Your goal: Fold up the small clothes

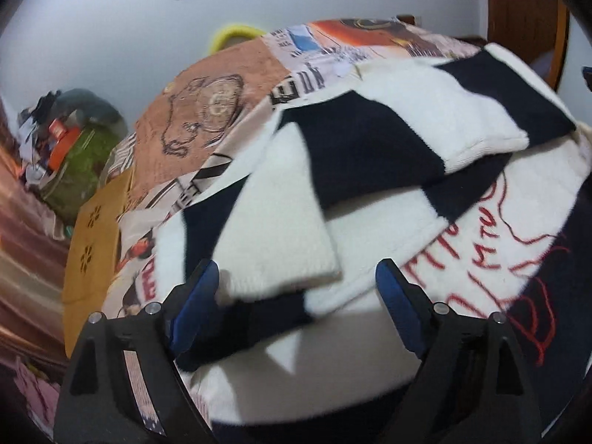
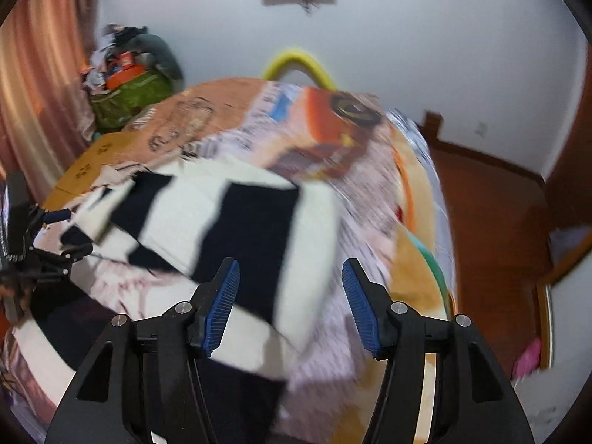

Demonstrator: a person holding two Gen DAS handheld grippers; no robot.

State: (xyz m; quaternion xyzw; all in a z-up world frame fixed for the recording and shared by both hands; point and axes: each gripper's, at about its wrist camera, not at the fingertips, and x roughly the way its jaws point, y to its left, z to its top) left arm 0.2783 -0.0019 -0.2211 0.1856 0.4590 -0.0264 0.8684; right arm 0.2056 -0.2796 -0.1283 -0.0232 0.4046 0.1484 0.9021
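Both sleeves of the striped sweater (image 1: pixel 362 140) lie crossed over its chest, narrowing it. Left claw (image 1: pixel 296 288) and right claw (image 2: pixel 290 288) hover wide, empty, at six o'clock.

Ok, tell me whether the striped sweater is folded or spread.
Partly folded: both sleeves lie across the striped sweater body; no fold below them yet.

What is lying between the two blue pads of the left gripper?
In the left wrist view, the open left gripper has the black and white striped sweater between its pads; the white end of a folded sleeve lies nearest.
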